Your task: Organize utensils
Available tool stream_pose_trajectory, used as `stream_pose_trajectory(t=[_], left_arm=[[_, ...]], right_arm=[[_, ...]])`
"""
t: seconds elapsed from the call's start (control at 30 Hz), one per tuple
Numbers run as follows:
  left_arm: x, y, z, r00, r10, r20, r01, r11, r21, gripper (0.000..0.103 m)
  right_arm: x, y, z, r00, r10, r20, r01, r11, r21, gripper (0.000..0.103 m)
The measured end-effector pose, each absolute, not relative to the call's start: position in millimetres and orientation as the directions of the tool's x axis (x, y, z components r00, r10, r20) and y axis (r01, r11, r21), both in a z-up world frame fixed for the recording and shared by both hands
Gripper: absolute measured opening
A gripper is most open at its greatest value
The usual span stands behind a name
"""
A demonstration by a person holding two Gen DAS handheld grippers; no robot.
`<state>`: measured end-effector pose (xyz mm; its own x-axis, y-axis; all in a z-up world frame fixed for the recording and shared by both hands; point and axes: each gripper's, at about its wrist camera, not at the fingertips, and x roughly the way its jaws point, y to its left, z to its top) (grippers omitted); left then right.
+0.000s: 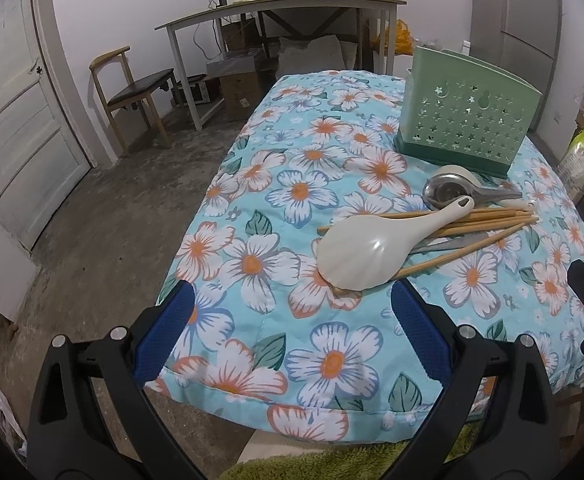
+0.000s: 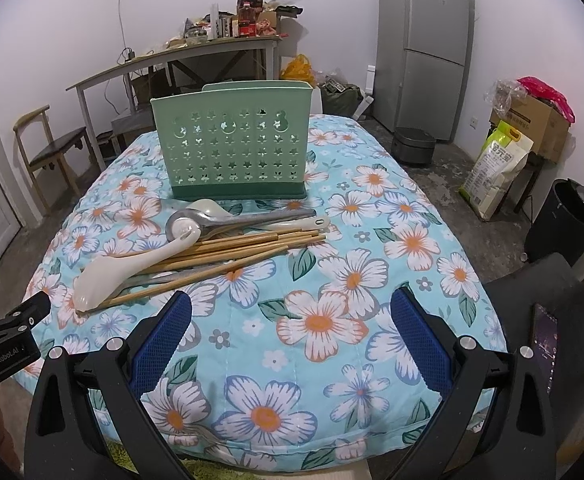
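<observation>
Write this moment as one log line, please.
stage: start | left gripper: open | right gripper: open | utensils: piled before perforated green plastic holder

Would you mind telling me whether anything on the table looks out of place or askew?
Yes: the utensils lie in a crossed heap on the floral cloth before the green holder, none visibly in it. A white rice paddle rests across the wooden chopsticks, beside a metal spoon.

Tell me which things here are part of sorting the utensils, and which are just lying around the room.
Part of the job: green utensil holder, white rice paddle, wooden chopsticks, metal spoons, white soup spoon.

Just lying about: fridge, cluttered side table, wooden chair, rice bag, cardboard box.
</observation>
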<state>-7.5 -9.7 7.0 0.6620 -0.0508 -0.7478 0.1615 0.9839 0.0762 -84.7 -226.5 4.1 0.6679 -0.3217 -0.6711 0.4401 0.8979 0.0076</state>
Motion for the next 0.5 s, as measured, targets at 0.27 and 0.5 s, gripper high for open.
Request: stream_pose_trajectory(t=[0.27,0.5], left_arm=[[-6.2,-11.3,7.2,0.663,-0.048,-0.747,0.161,0.984,0.080,0.095],[-6.5,-11.6,7.0,0.662,-0.047,-0.748,0.159,0.984,0.079,0.095]], right_arm=[[-84.7,-227.4,4.3,0.669,-0.321,-0.670,0.441,0.898,0.010,0.097],[-85.3,-227.5,4.4,0.670,-0.321,-0.670,0.441,0.898,0.011,0.097]])
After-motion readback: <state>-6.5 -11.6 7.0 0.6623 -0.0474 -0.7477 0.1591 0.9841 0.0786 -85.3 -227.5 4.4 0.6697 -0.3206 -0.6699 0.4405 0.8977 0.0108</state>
